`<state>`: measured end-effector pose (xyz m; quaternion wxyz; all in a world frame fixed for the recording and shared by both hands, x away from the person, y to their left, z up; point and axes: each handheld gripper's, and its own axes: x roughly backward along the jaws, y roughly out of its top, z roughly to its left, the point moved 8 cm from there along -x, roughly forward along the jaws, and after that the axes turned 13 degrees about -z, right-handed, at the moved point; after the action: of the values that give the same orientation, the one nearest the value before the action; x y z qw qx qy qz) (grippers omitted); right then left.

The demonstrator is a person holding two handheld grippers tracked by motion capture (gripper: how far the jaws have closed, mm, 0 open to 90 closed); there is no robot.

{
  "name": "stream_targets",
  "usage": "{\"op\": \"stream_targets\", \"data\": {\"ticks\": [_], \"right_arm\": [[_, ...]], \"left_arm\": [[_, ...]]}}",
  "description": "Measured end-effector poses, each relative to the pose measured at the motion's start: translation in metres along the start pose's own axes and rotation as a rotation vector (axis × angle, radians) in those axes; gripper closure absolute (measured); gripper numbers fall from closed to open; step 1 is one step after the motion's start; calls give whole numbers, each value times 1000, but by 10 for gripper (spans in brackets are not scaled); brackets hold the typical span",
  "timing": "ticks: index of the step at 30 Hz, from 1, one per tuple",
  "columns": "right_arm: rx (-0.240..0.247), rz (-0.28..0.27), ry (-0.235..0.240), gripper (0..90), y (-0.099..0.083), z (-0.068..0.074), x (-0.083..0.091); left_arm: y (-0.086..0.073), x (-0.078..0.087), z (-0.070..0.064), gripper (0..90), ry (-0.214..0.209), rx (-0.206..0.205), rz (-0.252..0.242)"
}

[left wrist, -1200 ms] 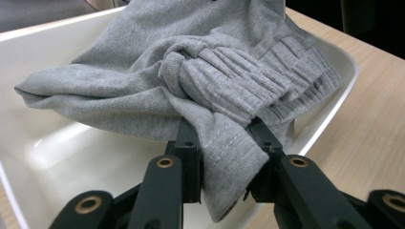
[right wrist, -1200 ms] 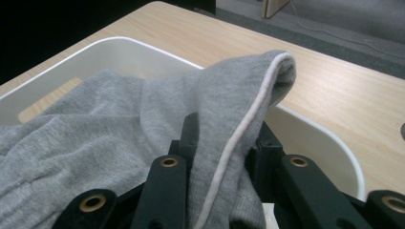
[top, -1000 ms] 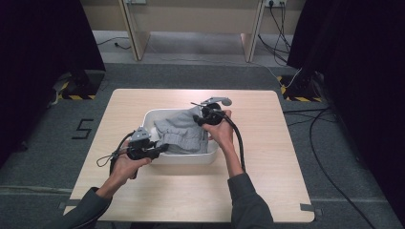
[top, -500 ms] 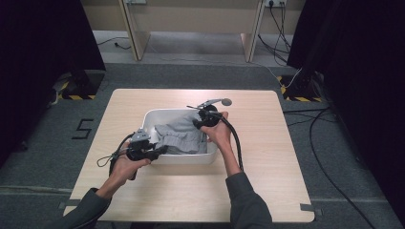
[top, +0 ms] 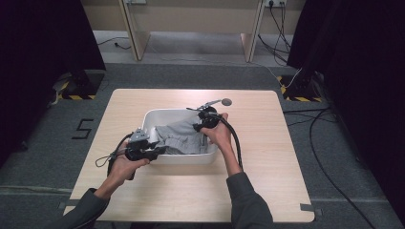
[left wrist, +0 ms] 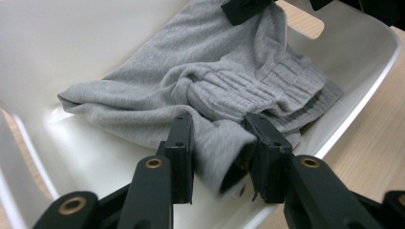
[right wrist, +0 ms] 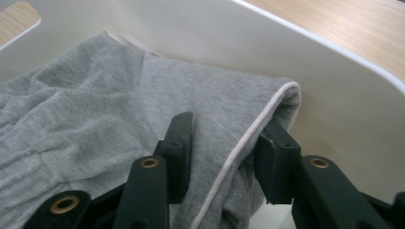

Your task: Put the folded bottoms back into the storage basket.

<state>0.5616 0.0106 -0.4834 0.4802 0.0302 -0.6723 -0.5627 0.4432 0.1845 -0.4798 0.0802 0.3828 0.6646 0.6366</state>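
Note:
A grey knit garment [top: 184,136] lies bunched inside a white plastic tub [top: 191,160] at the middle of the table. My left gripper [top: 160,150] reaches over the tub's near left corner. In the left gripper view it [left wrist: 217,138] is shut on a thick fold of the garment [left wrist: 215,62] near its ribbed band. My right gripper [top: 198,126] is over the tub's far right part. In the right gripper view it [right wrist: 222,138] is shut on the white-piped hem of the garment [right wrist: 95,109], close to the tub wall [right wrist: 286,57].
The tub stands on a light wooden table [top: 267,181] with bare wood all round it. Black cables trail from both grippers across the tabletop. Dark curtains hang at both sides, and grey floor with loose cables surrounds the table.
My right gripper has come down and slightly nearer with the hem, so the garment sits lower in the tub. The left gripper has barely shifted.

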Motion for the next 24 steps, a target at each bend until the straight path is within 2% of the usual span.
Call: {"op": "stream_targets", "data": {"ticks": [4, 10, 18, 21, 24], "right_arm": [[-16, 1, -14, 533, -1, -2, 0], [-36, -15, -17, 451, 2, -2, 2], [-30, -54, -47, 404, 15, -3, 16], [-21, -60, -42, 395, 17, -4, 19], [-20, -60, -36, 391, 17, -3, 21]], "left_arm": [[7, 4, 0, 609, 0, 24, -30], [16, 10, -3, 572, -8, 28, -59], [19, 11, -13, 549, -36, 24, -61], [20, 11, -19, 515, -65, 56, -61], [21, 12, -20, 494, -62, 53, -69]]}}
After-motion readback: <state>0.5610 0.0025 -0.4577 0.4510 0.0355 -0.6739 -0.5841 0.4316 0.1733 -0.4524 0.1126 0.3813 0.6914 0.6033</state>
